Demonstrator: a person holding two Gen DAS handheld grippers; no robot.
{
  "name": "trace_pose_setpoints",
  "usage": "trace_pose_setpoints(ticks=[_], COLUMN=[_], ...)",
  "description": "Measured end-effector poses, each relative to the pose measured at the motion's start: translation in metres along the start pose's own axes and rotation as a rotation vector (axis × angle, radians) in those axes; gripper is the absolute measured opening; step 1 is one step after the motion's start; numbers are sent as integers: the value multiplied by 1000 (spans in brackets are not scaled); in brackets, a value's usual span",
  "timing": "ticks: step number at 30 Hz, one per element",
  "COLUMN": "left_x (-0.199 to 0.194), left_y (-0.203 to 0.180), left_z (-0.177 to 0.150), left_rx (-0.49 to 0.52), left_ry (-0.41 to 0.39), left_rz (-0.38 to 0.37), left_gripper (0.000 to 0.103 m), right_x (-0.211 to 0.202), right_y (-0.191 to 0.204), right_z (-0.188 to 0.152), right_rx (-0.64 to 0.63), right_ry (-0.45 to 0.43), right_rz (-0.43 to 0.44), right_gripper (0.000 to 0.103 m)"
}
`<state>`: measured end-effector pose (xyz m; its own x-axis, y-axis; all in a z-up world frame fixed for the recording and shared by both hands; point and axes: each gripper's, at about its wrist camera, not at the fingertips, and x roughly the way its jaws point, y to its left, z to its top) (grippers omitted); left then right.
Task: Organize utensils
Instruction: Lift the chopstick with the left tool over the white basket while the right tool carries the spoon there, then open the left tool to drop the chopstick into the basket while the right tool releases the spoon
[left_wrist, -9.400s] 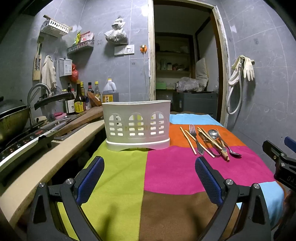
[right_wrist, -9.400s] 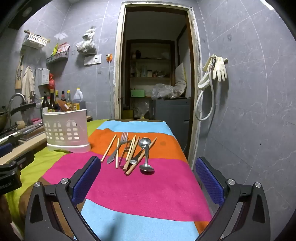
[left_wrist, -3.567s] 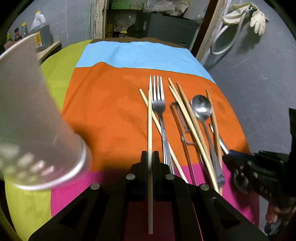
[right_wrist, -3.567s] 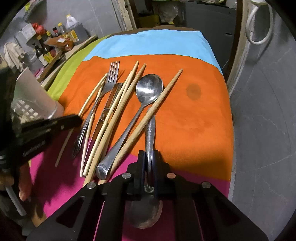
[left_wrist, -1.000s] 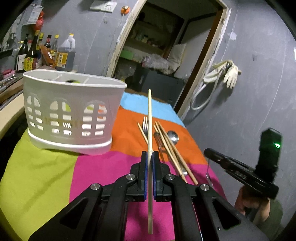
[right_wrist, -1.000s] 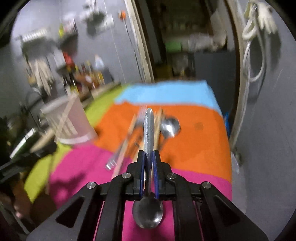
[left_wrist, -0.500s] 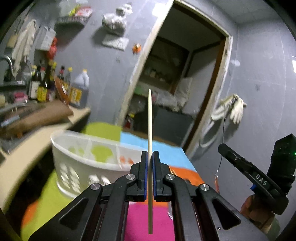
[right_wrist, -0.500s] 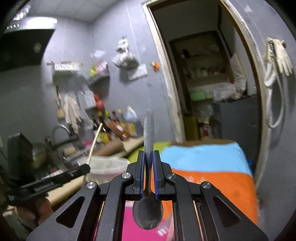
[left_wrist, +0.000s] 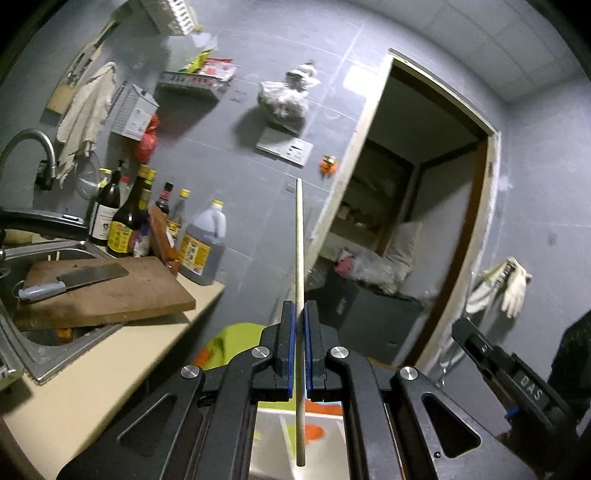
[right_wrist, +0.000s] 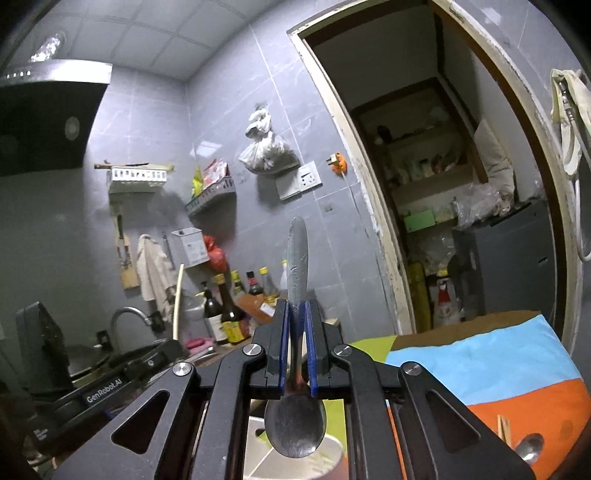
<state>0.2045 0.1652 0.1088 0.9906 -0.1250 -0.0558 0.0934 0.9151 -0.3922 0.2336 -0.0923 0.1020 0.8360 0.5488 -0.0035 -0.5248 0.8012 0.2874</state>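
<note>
The left hand-held black gripper (left_wrist: 300, 354) is clamped on a single pale wooden chopstick (left_wrist: 299, 258), held upright with its lower end hanging over the white plastic utensil caddy (left_wrist: 269, 435) directly beneath; the vertical pose looks chosen so the stick can slide straight down into a compartment. The right hand-held black gripper (right_wrist: 295, 350) pinches the handle of a shiny steel spoon (right_wrist: 295, 428), bowl downward, above the caddy's white rim (right_wrist: 332, 458), likewise ready to drop in. More utensils lie on the orange panel of the patchwork tablecloth (right_wrist: 517, 417); a wooden stick end (right_wrist: 503, 432) and a spoon bowl (right_wrist: 528, 448) show there, well apart from the caddy. Compared with half a second ago, both cameras sit nearer the caddy; it has slipped to the bottom edge of each view, and the left camera has swung towards the worn wooden cutting board (left_wrist: 110, 291).
</note>
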Motion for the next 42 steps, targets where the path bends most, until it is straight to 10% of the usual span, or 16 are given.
trace_pose_setpoints(ticks=[16, 34, 42], left_x=[7, -2, -21], left_y=[8, 0, -7], left_z=[-46, -64, -54], left_rx=[84, 92, 57], left_ry=[-14, 195, 191], left_rz=[145, 125, 91], left_gripper=[2, 3, 22], right_x=[24, 13, -4], right_y=[8, -3, -5], right_z=[-54, -66, -54], right_rx=[-77, -61, -60], right_ry=[116, 255, 232], right_rz=[1, 4, 15], right_gripper=[7, 11, 26])
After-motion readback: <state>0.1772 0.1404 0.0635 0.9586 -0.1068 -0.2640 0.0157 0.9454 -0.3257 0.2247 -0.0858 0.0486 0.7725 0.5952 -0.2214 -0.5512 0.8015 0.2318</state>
